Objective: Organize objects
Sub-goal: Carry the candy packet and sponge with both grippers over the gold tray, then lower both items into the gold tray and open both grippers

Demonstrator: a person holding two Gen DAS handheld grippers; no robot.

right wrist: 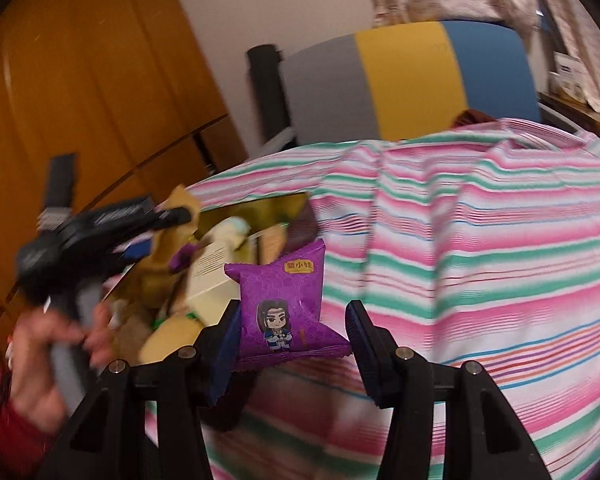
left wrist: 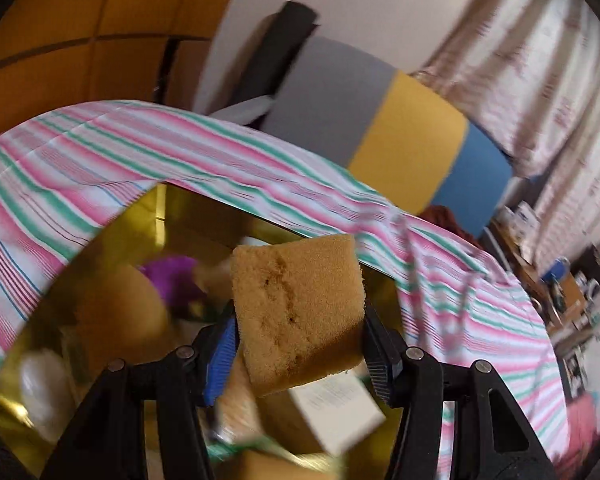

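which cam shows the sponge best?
Left wrist: the sponge fills mid-frame, sharp, clamped in the left gripper. Right wrist shows only a blurred tan shape at that gripper; the right gripper grips a purple snack packet.

Yellow Chinese label on purple packet (right wrist: 286,312)

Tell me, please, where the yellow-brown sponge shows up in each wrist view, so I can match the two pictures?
Left wrist view: the sponge fills the lower centre, clamped in the left gripper.
Right wrist view: the sponge is a blurred tan shape at middle left, in the same gripper.
Shared landmark: the gold tray on the striped cloth.
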